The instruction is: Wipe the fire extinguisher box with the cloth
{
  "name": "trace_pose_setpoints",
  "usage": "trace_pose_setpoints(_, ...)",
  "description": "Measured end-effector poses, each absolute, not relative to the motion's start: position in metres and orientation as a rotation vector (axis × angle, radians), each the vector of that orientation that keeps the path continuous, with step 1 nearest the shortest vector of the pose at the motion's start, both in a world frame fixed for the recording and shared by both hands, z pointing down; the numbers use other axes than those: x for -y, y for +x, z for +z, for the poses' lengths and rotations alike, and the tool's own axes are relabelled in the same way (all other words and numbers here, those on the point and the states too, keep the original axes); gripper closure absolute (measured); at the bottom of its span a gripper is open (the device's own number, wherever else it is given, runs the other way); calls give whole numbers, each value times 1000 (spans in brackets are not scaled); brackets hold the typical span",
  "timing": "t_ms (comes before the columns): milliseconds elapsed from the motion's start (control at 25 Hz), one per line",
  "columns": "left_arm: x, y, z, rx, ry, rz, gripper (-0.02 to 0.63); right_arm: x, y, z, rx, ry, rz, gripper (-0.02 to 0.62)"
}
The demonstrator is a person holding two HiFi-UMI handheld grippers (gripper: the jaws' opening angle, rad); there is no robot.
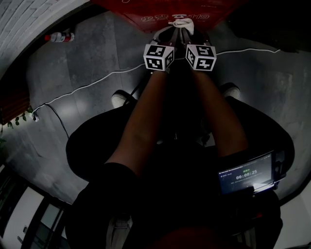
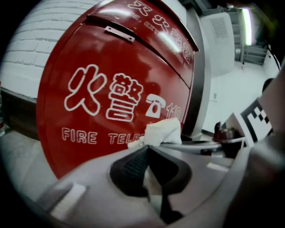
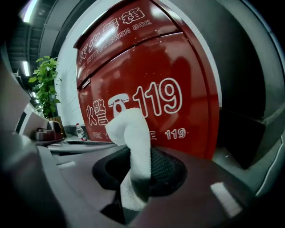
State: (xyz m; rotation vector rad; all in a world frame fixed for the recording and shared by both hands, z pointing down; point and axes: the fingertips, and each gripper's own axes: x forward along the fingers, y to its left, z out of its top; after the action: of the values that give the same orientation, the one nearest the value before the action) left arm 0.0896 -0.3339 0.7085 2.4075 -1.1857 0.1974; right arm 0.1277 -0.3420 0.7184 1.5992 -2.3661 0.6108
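Note:
The red fire extinguisher box (image 1: 146,12) stands right in front of me, with white characters and "119" on its door (image 2: 111,67) (image 3: 178,58). A white cloth (image 1: 181,23) is bunched between both grippers just in front of the box. My right gripper (image 3: 136,164) is shut on the cloth (image 3: 131,133), which sticks up out of its jaws. My left gripper (image 2: 148,151) is shut too, with a pale strip of the cloth (image 2: 162,131) between its pads. In the head view the left gripper (image 1: 170,30) and the right gripper (image 1: 187,30) stand side by side, almost touching.
A water bottle (image 1: 59,36) lies on the grey floor left of the box. A white cable (image 1: 87,87) runs across the floor. A potted plant (image 3: 44,84) stands further left. A white brick wall (image 2: 26,44) is behind the box. A timer screen (image 1: 245,177) sits at my right hip.

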Motion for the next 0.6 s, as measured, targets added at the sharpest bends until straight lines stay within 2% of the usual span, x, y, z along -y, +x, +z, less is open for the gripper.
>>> trace_pose_setpoints(320, 333, 131, 713, 1137, 2491, 274, 604, 342, 190, 727, 2282, 1694, 584, 494)
trace_pose_setpoints(600, 316, 125, 708, 1157, 2493, 305, 604, 339, 248, 737, 2119, 1892, 709, 495)
